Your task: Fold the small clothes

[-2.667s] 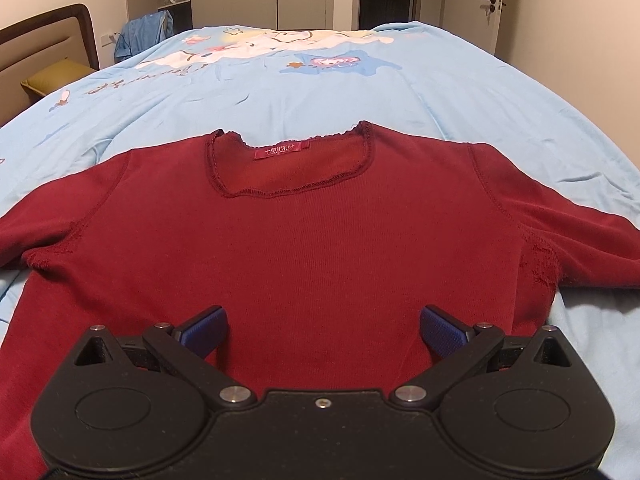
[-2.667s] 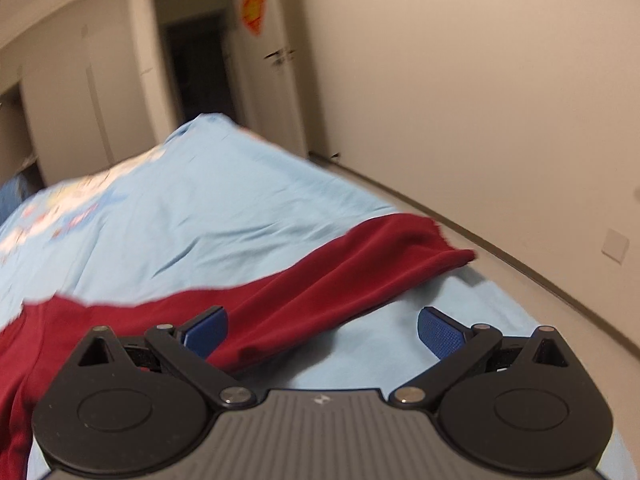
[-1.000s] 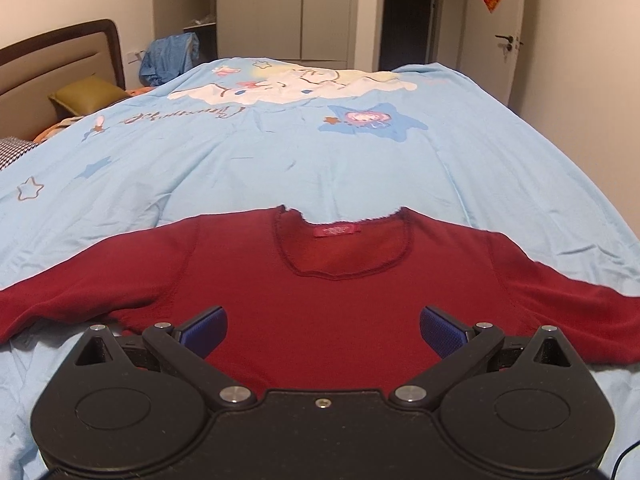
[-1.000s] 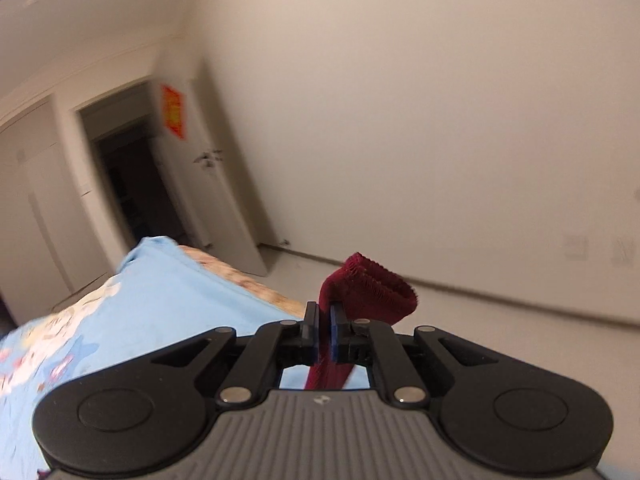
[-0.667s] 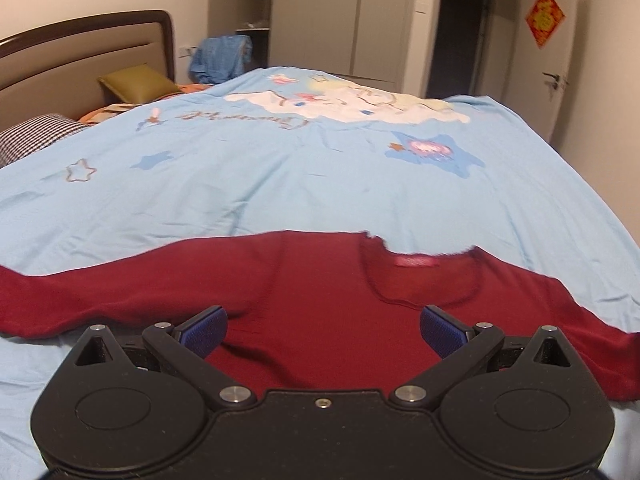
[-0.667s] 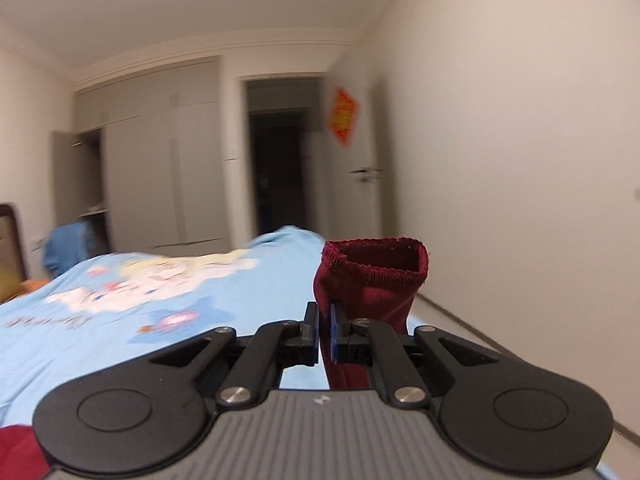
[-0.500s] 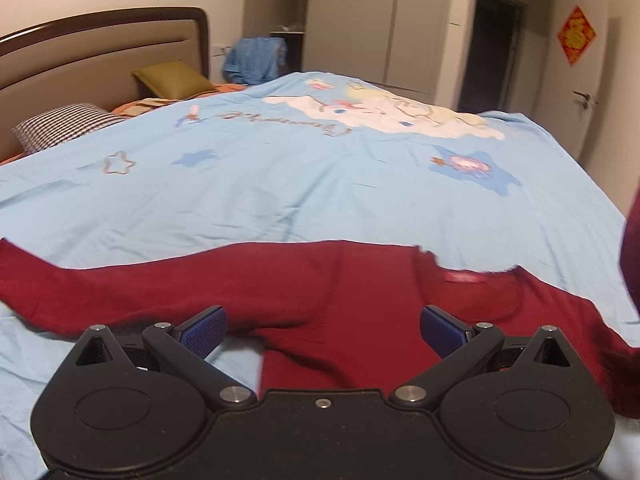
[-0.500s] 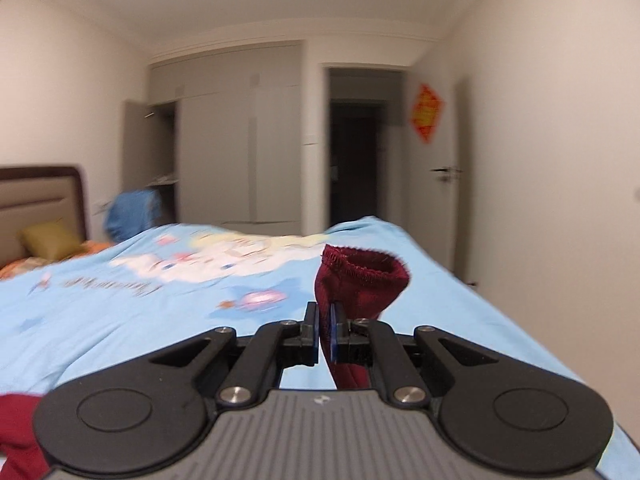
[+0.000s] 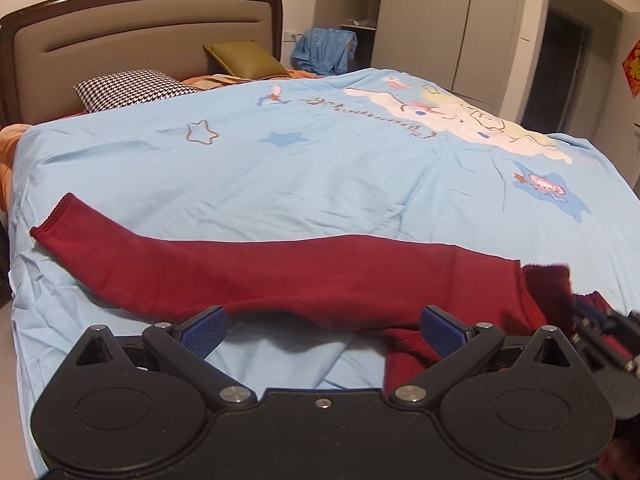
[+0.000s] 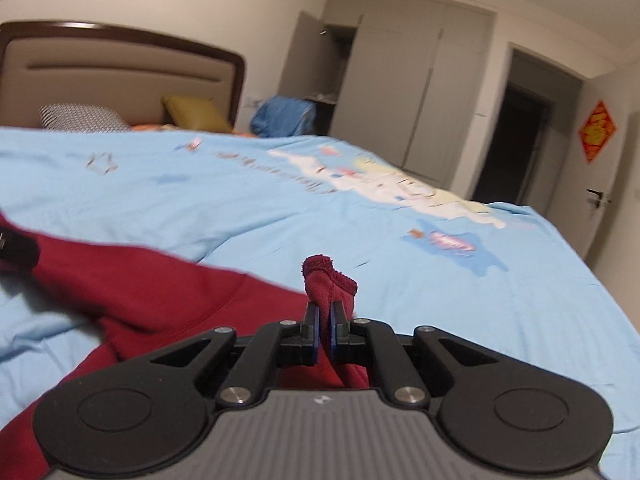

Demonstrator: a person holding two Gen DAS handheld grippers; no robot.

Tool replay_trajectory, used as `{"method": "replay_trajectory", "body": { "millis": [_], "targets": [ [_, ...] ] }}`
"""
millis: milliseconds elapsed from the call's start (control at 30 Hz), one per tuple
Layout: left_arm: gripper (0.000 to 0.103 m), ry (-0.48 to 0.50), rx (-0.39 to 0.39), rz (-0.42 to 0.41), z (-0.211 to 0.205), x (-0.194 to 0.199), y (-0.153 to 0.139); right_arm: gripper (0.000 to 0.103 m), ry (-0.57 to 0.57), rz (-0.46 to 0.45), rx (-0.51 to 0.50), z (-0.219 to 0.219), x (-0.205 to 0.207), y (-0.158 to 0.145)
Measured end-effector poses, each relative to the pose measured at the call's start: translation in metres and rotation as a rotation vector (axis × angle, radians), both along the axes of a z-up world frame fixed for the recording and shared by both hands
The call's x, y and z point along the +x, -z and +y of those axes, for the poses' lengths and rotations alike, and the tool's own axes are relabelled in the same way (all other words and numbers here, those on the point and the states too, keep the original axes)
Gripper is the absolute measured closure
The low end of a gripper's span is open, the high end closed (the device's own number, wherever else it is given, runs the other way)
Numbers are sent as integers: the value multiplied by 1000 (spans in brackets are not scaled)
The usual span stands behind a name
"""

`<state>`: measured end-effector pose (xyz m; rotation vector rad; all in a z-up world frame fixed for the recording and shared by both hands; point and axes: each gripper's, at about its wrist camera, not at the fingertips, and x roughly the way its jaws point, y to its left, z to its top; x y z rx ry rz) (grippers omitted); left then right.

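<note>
A dark red sweater (image 9: 280,276) lies spread on a bed covered by a light blue cartoon-print sheet (image 9: 320,168). The left hand-held gripper (image 9: 320,326) hovers over the near edge of the garment with its blue-padded fingers (image 9: 202,326) spread wide and nothing between them. One long sleeve (image 9: 120,252) stretches away ahead and to the left of this hand-held gripper, its cuff flat on the sheet. The right hand-held gripper (image 10: 323,330) is pressed together on the cuff (image 10: 328,278) of the other sleeve, the red fabric bunched and standing up just beyond its fingertips, lifted above the sweater's body, which lies below and to its left. In the left wrist view, the right hand-held gripper appears at the far right edge, blurred, beside the neckline. Far ahead of both stand a padded headboard (image 9: 140,44), a checked pillow (image 9: 128,88), an olive cushion (image 9: 244,58) and grey wardrobe doors (image 10: 416,92).
</note>
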<state>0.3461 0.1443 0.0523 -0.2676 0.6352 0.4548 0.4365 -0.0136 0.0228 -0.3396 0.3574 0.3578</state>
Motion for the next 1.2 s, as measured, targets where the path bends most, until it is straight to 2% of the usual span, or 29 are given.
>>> {"method": "replay_trajectory", "body": {
  "millis": [133, 200, 267, 300, 333, 400, 533, 700, 800, 900, 967, 1033, 1067, 1200],
  "targets": [
    [1, -7, -7, -21, 2, 2, 6, 96, -51, 54, -51, 14, -13, 26],
    [1, 2, -22, -31, 0, 4, 10, 90, -78, 86, -61, 14, -13, 35],
    [1, 19, -40, -37, -5, 8, 14, 70, -107, 110, -55, 11, -18, 38],
    [1, 31, -49, -42, -8, 10, 16, 54, -118, 114, -50, 9, -19, 40],
    [1, 47, -57, -48, -12, 13, 18, 45, -129, 115, -43, 4, -23, 40],
    [1, 87, -71, -59, -22, 20, 23, 37, -140, 119, -16, -12, -33, 35],
    [1, 180, -99, -65, -48, 41, 37, 14, -116, 141, 98, -67, -45, 19],
    [1, 256, -76, -36, -81, 75, 61, 5, 17, 150, 174, -150, -44, 14],
    [1, 255, -22, -10, -94, 91, 76, 4, 147, 173, 193, -200, -33, 18],
    [1, 241, 23, 32, -99, 101, 89, 5, 244, 214, 279, -247, -14, 22],
    [1, 239, 38, 47, -99, 102, 96, 11, 293, 264, 387, -279, 5, 28],
    [1, 250, 62, 54, -100, 101, 102, 25, 332, 317, 500, -307, 25, 37],
    [1, 256, 80, 51, -102, 99, 104, 28, 349, 338, 545, -317, 33, 41],
    [1, 260, 123, 46, -107, 97, 108, 45, 361, 415, 633, -337, 59, 58]
  ]
}}
